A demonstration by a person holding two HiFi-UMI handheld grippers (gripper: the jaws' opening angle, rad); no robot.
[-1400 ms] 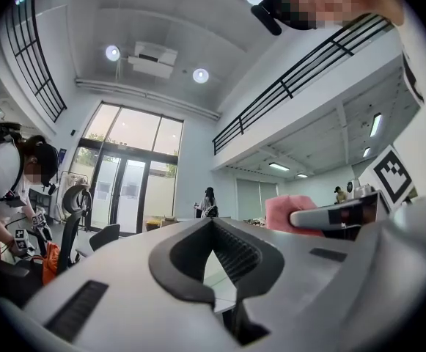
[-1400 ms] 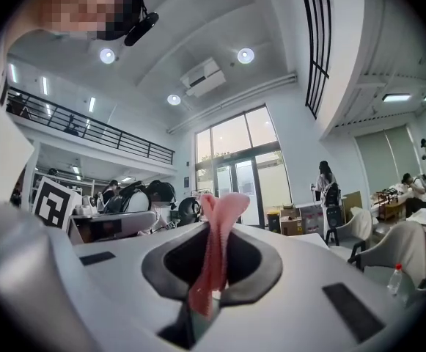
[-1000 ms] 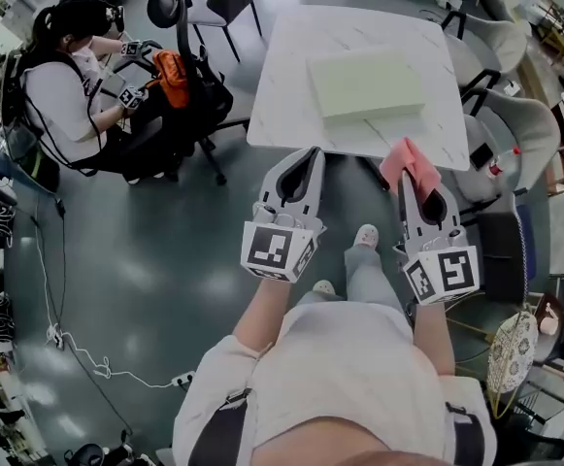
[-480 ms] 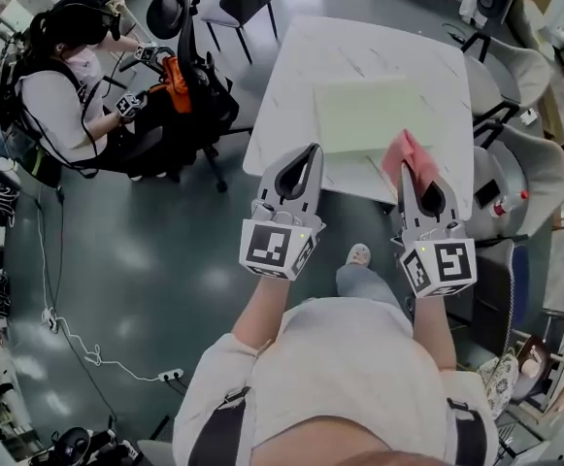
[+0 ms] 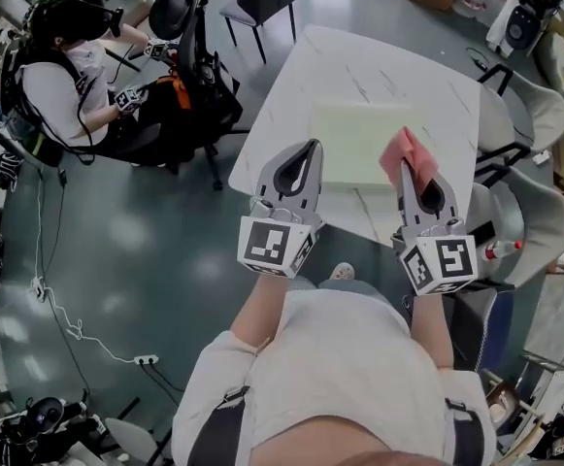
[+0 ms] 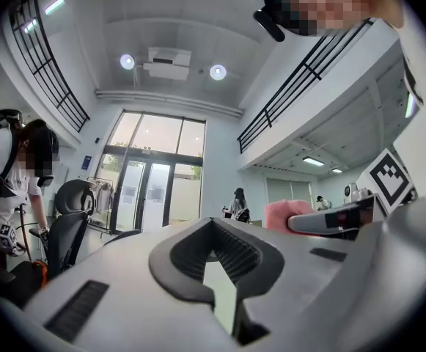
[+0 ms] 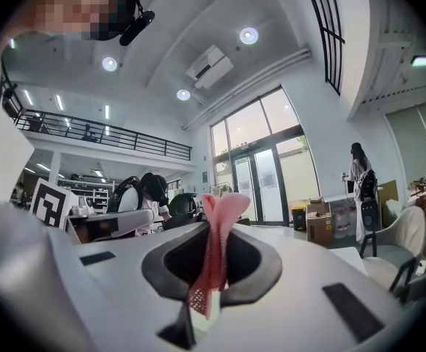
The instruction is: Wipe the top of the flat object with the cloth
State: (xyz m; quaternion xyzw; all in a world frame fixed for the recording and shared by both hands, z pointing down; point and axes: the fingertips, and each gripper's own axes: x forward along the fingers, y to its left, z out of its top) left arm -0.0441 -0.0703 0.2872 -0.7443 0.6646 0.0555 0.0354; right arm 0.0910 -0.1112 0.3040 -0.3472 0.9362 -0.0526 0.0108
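Cloth hangs pinched in the right gripper's closed jaws at the flat object's near corner. The left gripper, jaws together and empty, is at its left edge.

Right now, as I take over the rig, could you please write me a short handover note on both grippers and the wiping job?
Left gripper: shut, nothing between its jaws, held by the near edge of the table.
Right gripper: shut on the pink cloth, which sticks out past the jaw tips.
Flat object: pale green, lying on the white table. In the head view the cloth shows over its near right corner; contact is not clear.
Done: cloth is in the gripper.
Left: lower the cloth onto the flat object and wipe its top.
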